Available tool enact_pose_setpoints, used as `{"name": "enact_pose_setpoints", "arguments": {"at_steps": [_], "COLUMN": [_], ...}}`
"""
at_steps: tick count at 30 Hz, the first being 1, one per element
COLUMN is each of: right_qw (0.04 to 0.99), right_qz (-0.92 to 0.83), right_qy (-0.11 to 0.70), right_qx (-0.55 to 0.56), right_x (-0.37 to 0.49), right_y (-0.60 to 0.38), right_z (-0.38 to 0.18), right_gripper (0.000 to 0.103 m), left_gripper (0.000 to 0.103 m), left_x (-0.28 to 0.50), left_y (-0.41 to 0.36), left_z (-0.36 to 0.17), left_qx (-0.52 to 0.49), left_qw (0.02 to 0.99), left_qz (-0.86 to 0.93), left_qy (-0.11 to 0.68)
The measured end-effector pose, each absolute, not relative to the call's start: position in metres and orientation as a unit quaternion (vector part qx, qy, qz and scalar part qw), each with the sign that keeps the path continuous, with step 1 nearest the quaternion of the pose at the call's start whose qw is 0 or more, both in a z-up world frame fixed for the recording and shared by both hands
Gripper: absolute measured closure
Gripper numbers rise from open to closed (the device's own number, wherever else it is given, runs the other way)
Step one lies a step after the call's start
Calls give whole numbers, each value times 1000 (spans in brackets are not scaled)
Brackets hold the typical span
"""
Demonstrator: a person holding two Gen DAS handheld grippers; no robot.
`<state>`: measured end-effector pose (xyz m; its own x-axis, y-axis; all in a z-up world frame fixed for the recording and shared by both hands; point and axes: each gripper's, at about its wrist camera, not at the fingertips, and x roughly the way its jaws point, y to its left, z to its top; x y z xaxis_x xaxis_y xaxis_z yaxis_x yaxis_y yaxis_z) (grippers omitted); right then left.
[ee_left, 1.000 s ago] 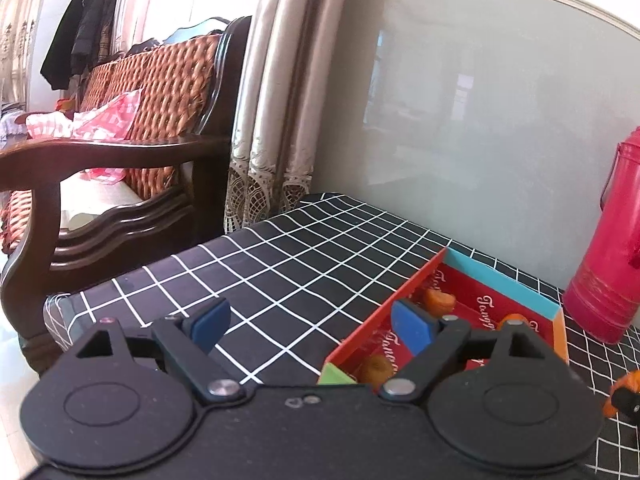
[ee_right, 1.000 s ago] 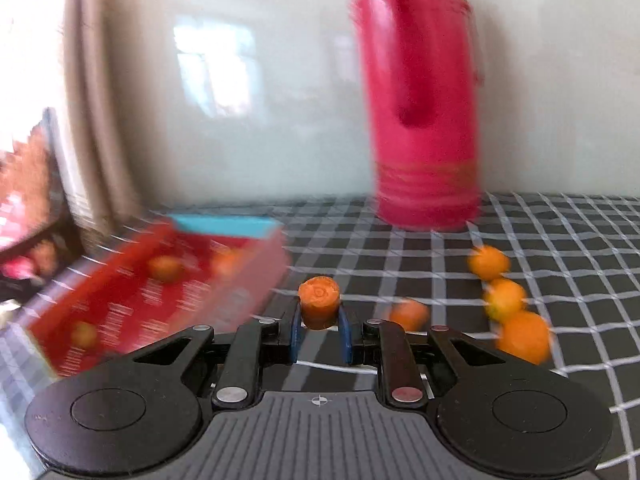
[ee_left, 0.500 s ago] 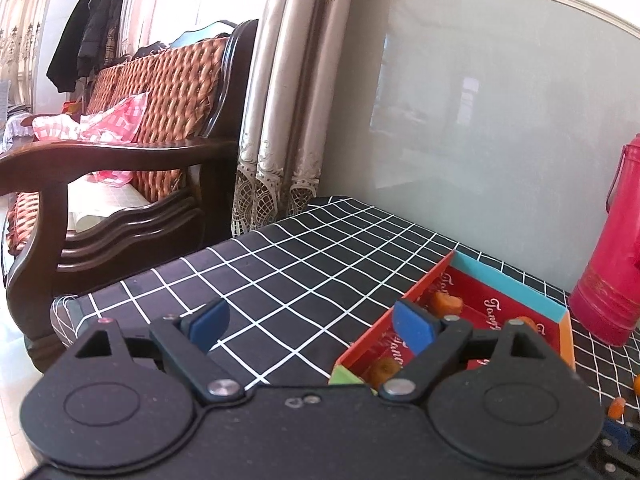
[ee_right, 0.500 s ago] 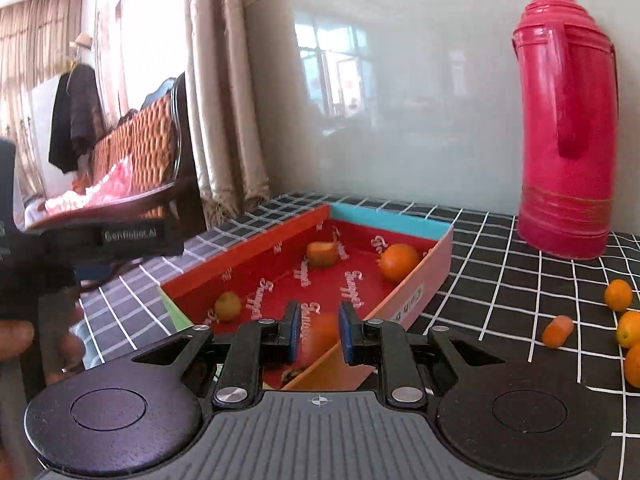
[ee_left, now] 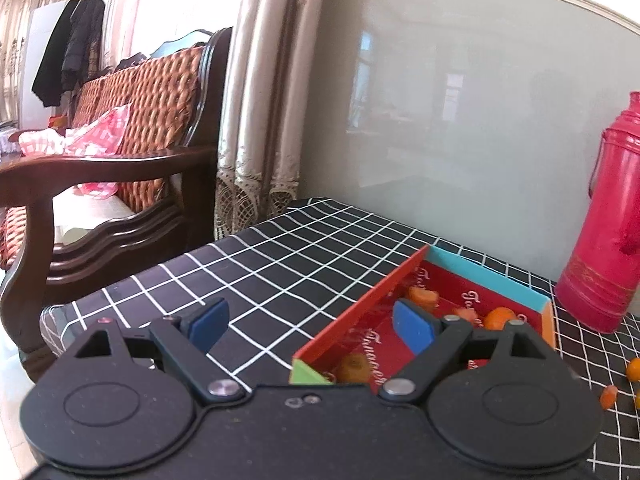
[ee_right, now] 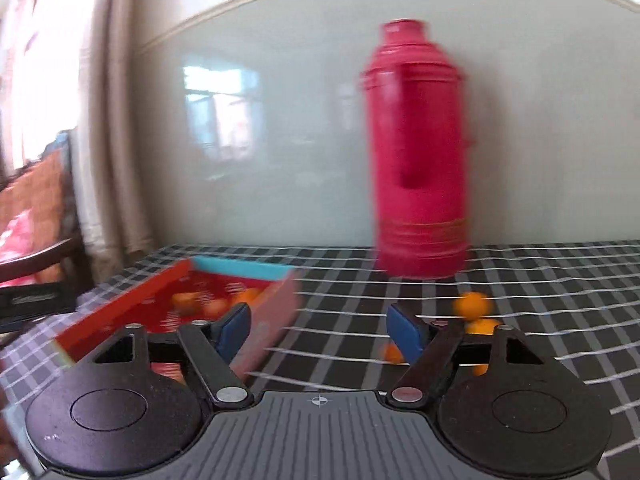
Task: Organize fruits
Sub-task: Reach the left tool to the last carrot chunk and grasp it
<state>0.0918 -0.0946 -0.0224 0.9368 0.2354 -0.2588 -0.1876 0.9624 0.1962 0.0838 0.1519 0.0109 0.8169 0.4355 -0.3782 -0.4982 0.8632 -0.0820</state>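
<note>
A black cloth with a white grid is covering the tabletop (ee_left: 280, 264), which is standing against a pale glossy wall panel (ee_left: 460, 120) that is reflecting windows. Beige curtains (ee_left: 260, 100) are hanging at the panel's left, and beside them a dark wooden sofa (ee_left: 120, 168) with orange woven cushions is carrying a pink-and-white checked cloth (ee_left: 96, 136). Dark coats (ee_left: 68, 48) are hanging in the far corner. A tall pink thermos (ee_left: 608, 240) is standing on the tabletop near the wall, just right of the box.

The shallow box (ee_left: 360, 308) is showing a red floor, a red long wall, a teal far end and a green near corner. Pale cursive writing is running across its floor, too distorted to read.

The fruits are small, round and orange, some looking cut into stubby pieces. Several are lying inside the box: one (ee_left: 424, 295) near the far end, a rounder one (ee_left: 498, 316) toward the right wall, and one (ee_left: 354, 366) by the green corner. More loose fruits (ee_right: 472, 306) are sitting on the tabletop to the right of the box, in front of the thermos, blurred in the right wrist view.

The left gripper (ee_left: 310, 322) is hovering over the box's near end with its blue pads spread wide, holding nothing. The right gripper (ee_right: 318, 332) is likewise spread and empty, hanging between the box and the loose fruits.
</note>
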Motion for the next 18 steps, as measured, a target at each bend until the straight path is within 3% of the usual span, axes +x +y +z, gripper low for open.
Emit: {"name": "enact_pose_setpoints", "arguments": {"at_steps": [1,2,18], "right_qw": [982,984,964], "right_qz": [88,66,-180], "right_qy": [143,143,186], "right_qx": [85,84,54], "right_x": [92,92,81], "right_y": [-101,-106,-198], "right_z": [-23,-23,-43], "right_gripper": [7,5,0], "left_gripper": [20,20,21], "left_x": [85,85,108], "left_y": [148,144,15], "left_z": [11,11,3], "left_qx": [-86,-83,5], "left_qw": [950,951,983], "left_qz": [243,240,68], "left_qy": [176,175,172]}}
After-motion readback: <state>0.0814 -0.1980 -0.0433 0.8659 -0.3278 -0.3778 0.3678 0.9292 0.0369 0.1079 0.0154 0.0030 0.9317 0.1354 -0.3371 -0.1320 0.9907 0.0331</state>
